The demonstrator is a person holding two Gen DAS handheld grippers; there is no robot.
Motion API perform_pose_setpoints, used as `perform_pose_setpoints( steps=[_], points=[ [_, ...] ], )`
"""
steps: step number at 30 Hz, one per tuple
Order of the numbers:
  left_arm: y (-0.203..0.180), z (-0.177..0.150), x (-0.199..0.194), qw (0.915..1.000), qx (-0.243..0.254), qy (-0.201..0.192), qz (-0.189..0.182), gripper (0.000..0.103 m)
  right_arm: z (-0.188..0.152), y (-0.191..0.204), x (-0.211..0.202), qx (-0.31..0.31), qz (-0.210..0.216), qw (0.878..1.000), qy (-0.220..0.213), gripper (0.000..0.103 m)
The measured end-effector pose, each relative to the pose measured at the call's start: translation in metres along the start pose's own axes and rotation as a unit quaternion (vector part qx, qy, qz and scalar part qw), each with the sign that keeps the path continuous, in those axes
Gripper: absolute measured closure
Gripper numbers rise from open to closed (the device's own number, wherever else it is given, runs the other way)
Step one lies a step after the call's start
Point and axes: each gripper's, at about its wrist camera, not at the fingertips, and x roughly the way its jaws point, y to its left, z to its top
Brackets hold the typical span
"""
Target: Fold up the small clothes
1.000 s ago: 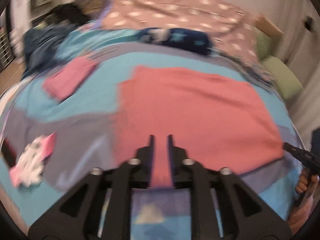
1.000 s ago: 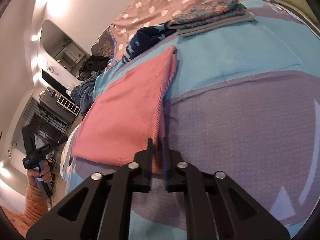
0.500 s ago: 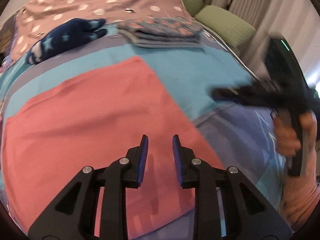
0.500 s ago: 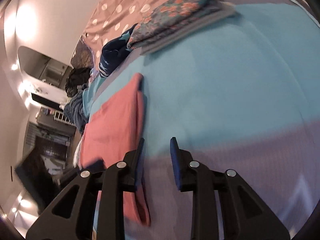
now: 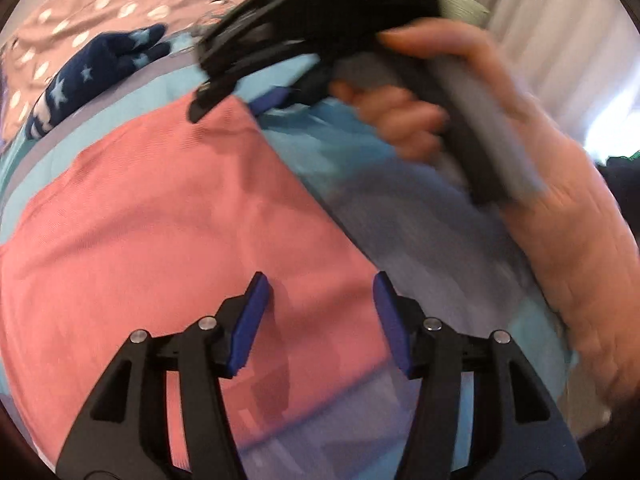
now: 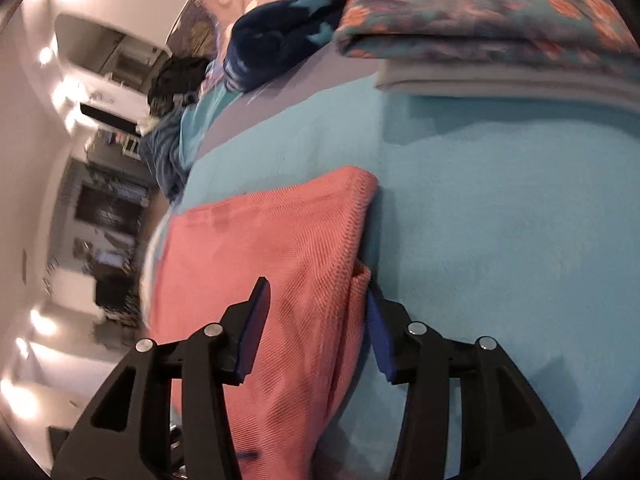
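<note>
A pink knitted cloth point(image 5: 168, 216) lies flat on the teal and lavender bedspread point(image 6: 500, 220). My left gripper point(image 5: 320, 280) hovers over the cloth's near right part. Its jaws are opening and the pads touch nothing. In the right wrist view, the pink cloth point(image 6: 260, 248) has its right edge bunched into a fold between the fingers of my right gripper point(image 6: 316, 290). Those jaws are opening too, with the pads standing off the fold. The left wrist view shows the right gripper point(image 5: 232, 100) at the cloth's far right corner, held by a hand point(image 5: 540, 200).
A navy garment with stars point(image 6: 280, 40) lies at the back by the spotted pillow point(image 5: 100, 4). A folded floral piece point(image 6: 500, 12) rests on a folded grey one point(image 6: 500, 80) at the back right. Dark clothes point(image 6: 172, 80) lie heaped at the bed's far left.
Both grippers were nearly shut on the pink cloth's edge and now stand open. The left one swung right, close to the right hand. The right one moved up the cloth's right edge.
</note>
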Motion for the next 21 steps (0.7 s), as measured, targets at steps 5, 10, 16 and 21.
perform_pose_setpoints(
  steps=[5,10,16,21],
  points=[
    [-0.024,-0.021,-0.005,0.9972,0.072,-0.015,0.008,0.048,-0.001,-0.012,-0.005,-0.001,0.021,1.0,-0.012,0.069],
    [-0.037,-0.025,0.003,0.9943,0.105,-0.016,0.011,0.049,-0.004,-0.017,-0.011,-0.005,0.033,0.999,-0.005,0.069],
    [-0.061,-0.031,0.01,0.9879,0.15,-0.026,0.025,0.065,0.0,-0.008,-0.005,-0.023,0.027,0.999,0.001,0.064],
    [-0.042,-0.019,0.008,0.9922,0.121,-0.029,0.007,0.095,0.003,0.001,-0.004,-0.015,-0.025,0.999,-0.041,0.097]
  ],
)
